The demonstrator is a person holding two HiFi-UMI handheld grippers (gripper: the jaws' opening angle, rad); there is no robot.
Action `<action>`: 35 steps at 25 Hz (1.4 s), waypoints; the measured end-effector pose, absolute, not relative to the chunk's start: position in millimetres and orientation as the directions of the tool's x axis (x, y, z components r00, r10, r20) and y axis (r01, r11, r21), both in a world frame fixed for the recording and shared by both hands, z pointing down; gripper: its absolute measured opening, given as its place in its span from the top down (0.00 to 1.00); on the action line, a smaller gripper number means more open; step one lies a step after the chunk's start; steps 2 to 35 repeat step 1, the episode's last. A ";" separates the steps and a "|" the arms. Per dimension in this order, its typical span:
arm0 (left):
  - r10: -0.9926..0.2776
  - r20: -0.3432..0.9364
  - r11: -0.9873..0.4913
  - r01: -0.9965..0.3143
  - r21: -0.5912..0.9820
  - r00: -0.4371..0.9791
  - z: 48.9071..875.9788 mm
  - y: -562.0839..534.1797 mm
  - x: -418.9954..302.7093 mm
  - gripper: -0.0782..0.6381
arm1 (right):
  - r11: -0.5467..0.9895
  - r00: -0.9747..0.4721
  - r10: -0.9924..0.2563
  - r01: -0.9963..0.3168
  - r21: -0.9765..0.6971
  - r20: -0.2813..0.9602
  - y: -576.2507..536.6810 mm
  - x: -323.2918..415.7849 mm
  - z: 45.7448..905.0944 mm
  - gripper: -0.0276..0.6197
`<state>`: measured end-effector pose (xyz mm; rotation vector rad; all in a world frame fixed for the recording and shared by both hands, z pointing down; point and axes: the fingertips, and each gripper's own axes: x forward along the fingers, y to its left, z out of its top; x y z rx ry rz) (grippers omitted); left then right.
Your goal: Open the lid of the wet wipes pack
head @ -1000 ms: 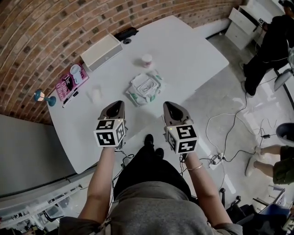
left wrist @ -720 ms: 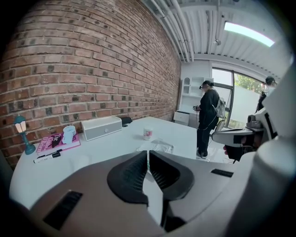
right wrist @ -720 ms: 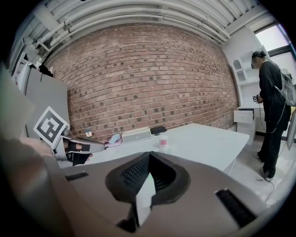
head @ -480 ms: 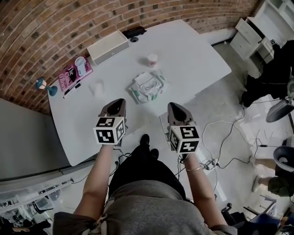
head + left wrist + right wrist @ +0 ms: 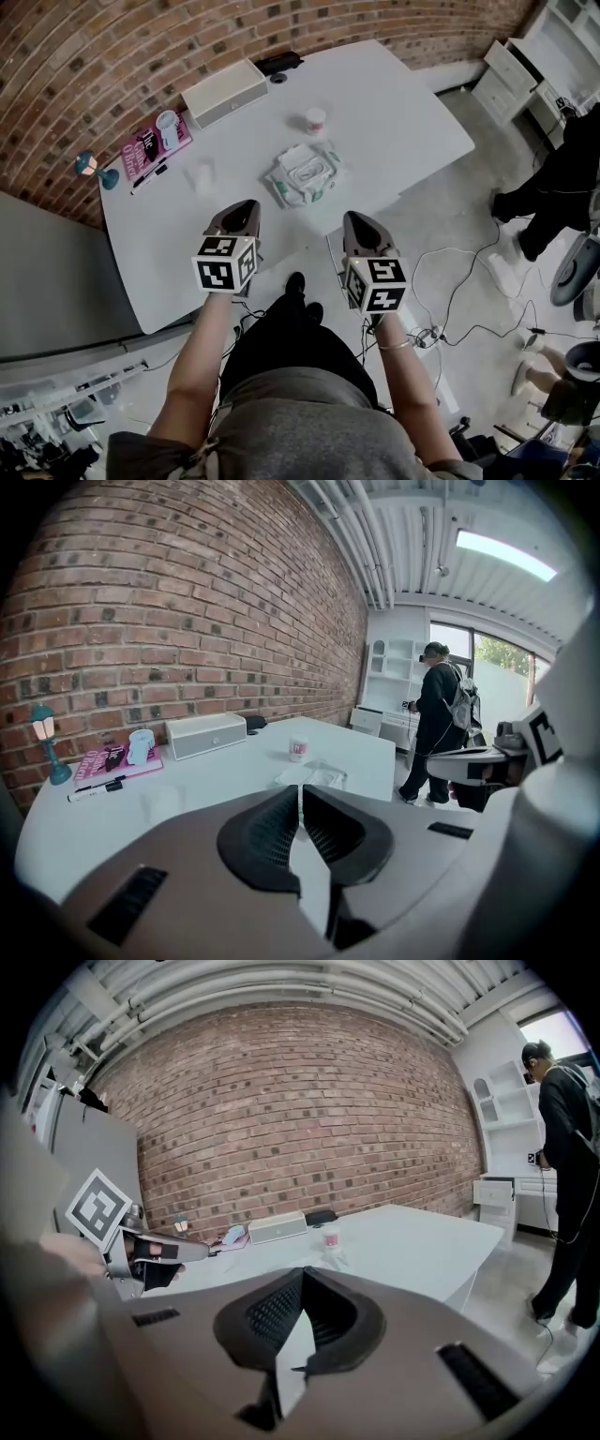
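In the left gripper view, the wet wipes pack [image 5: 317,776] shows only its far part above the fingers [image 5: 267,832]. The print on the small cup [image 5: 315,120] is too small to read. The head view's right edge cuts off a bystander [image 5: 567,173].

White table [image 5: 394,103], red-brown brick wall [image 5: 84,66]
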<state>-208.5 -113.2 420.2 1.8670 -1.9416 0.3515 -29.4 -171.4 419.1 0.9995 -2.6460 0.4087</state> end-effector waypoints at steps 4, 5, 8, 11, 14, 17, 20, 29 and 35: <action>-0.885 0.465 0.061 -0.992 0.106 -0.005 420.4 -113.9 -207.9 0.85 | 0.720 -0.720 -0.594 -0.675 -0.162 0.358 -171.1 -29.5 419.8 0.95; -0.885 0.465 0.061 -0.992 0.106 -0.005 420.4 -113.9 -207.9 0.85 | 0.720 -0.720 -0.594 -0.675 -0.162 0.358 -171.1 -29.5 419.8 0.95; -0.885 0.465 0.061 -0.992 0.106 -0.005 420.4 -113.9 -207.9 0.85 | 0.720 -0.720 -0.594 -0.675 -0.162 0.358 -171.1 -29.5 419.8 0.95; -0.885 0.465 0.061 -0.992 0.106 -0.005 420.4 -113.9 -207.9 0.85 | 0.720 -0.720 -0.594 -0.675 -0.162 0.358 -171.1 -29.5 419.8 0.95; -0.885 0.465 0.061 -0.992 0.106 -0.005 420.4 -113.9 -207.9 0.85 | 0.720 -0.720 -0.594 -0.675 -0.162 0.358 -171.1 -29.5 419.8 0.95; -0.885 0.465 0.061 -0.992 0.106 -0.005 420.4 -113.9 -207.9 0.85 | 0.720 -0.720 -0.594 -0.675 -0.162 0.358 -171.1 -29.5 419.8 0.95; -0.885 0.465 0.061 -0.992 0.106 -0.005 420.4 -113.9 -207.9 0.85 | 0.720 -0.720 -0.594 -0.675 -0.162 0.358 -171.1 -29.5 419.8 0.95; -0.885 0.465 0.061 -0.992 0.106 -0.005 420.4 -113.9 -207.9 0.85 | 0.720 -0.720 -0.594 -0.675 -0.162 0.358 -171.1 -29.5 419.8 0.95; -0.885 0.465 0.061 -0.992 0.106 -0.005 420.4 -113.9 -207.9 0.85 | 0.720 -0.720 -0.594 -0.675 -0.162 0.358 -171.1 -29.5 419.8 0.95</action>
